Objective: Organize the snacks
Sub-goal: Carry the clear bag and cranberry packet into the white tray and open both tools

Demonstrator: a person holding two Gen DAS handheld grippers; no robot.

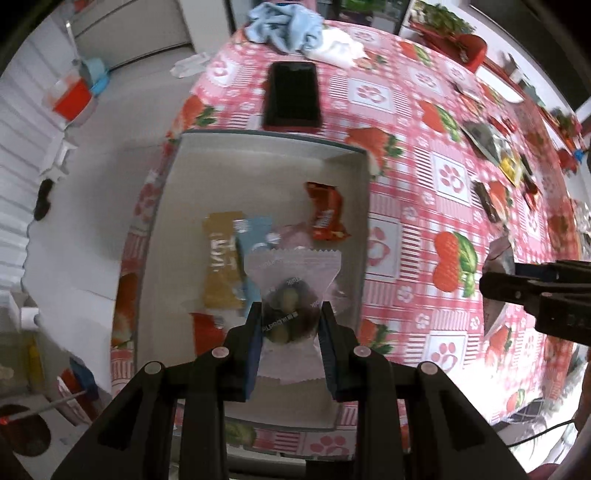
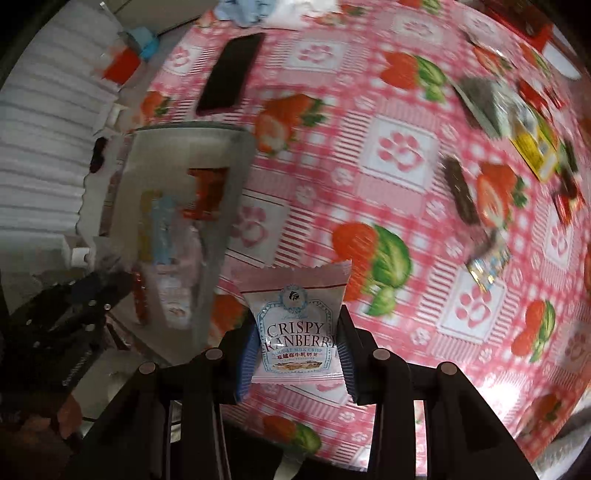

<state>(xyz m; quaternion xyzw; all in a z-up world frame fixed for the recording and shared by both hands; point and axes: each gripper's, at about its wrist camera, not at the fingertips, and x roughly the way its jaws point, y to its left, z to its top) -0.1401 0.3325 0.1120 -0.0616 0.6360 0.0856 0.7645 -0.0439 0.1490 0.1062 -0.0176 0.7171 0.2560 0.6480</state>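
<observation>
the left gripper (image 1: pixel 290 317) pinches a clear candy packet (image 1: pixel 291 295) right over the box (image 1: pixel 364 206), long axis pointing at the far wall. the right gripper (image 2: pixel 295 343) grips the cranberry packet (image 2: pixel 297 332) above the tablecloth (image 2: pixel 406 155), beside the box's right wall.

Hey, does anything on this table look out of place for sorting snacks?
Yes: a black phone lies on the tablecloth just beyond the box, and a blue cloth sits bunched at the far edge. Neither is a snack.
</observation>
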